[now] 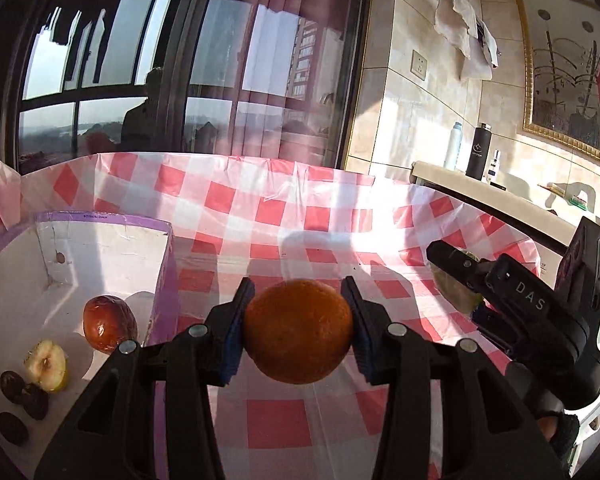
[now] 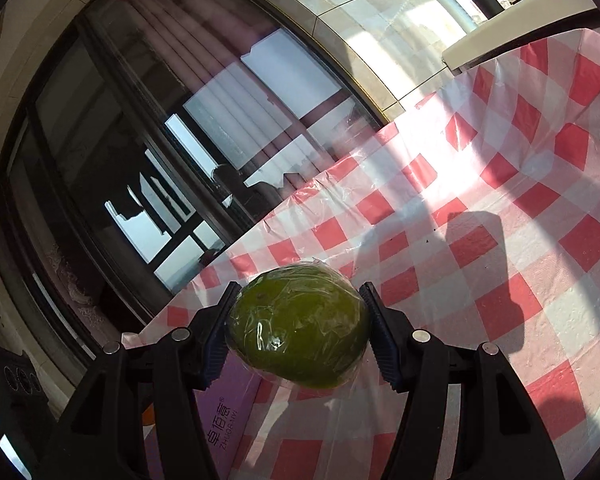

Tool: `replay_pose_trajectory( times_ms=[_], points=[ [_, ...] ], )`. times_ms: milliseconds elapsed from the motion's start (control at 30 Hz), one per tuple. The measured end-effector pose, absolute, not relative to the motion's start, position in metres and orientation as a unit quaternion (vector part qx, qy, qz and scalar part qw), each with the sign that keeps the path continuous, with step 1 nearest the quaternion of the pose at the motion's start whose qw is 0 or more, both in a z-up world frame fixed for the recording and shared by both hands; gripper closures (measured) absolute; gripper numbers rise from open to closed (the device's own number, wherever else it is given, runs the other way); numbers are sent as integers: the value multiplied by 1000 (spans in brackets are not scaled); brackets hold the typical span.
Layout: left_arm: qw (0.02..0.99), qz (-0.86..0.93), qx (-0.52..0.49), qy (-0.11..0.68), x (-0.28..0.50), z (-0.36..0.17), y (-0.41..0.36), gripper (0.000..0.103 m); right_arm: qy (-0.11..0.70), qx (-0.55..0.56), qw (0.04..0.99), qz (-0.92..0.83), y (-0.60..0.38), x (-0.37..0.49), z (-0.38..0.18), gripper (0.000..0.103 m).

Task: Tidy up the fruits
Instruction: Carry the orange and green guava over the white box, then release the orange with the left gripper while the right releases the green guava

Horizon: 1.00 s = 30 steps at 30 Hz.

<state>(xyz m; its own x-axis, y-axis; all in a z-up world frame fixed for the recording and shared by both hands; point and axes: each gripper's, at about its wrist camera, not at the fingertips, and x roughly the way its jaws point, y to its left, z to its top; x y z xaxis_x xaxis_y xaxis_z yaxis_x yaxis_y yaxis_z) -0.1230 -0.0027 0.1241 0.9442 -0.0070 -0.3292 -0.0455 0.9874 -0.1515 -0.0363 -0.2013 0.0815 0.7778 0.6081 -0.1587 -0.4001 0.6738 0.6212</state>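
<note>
My left gripper [image 1: 299,330] is shut on an orange [image 1: 298,331], held above the red-and-white checked tablecloth [image 1: 276,208], just right of a white box with a purple rim [image 1: 100,220]. In the box lie a large red jujube [image 1: 109,323], a cut apple half [image 1: 46,365] and several small dark dates [image 1: 22,394]. My right gripper [image 2: 299,326] is shut on a green fruit wrapped in clear plastic [image 2: 299,326], held above the cloth [image 2: 500,240]. The right gripper also shows in the left wrist view [image 1: 456,280], to the right of the orange.
A large window [image 1: 160,64] stands behind the table. A counter at the back right carries a black bottle [image 1: 478,152] and a white bottle [image 1: 453,146]. The purple side of the box [image 2: 224,432] shows under my right gripper.
</note>
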Motion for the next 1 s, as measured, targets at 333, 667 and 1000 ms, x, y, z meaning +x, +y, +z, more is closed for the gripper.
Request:
replay_pose_trajectory(
  times_ms=[333,667,1000],
  points=[
    [977,131,-75,152,-167,155,87,58,185,182,885,387,-77,-76,114,43],
    [945,226,-78,223,-187,134,185,58,218,1,884,414,42,-110,111,43],
    [919,218,-70,320,-178,111,215,58,328,-153,846,393,96,-100,92,43]
  ],
)
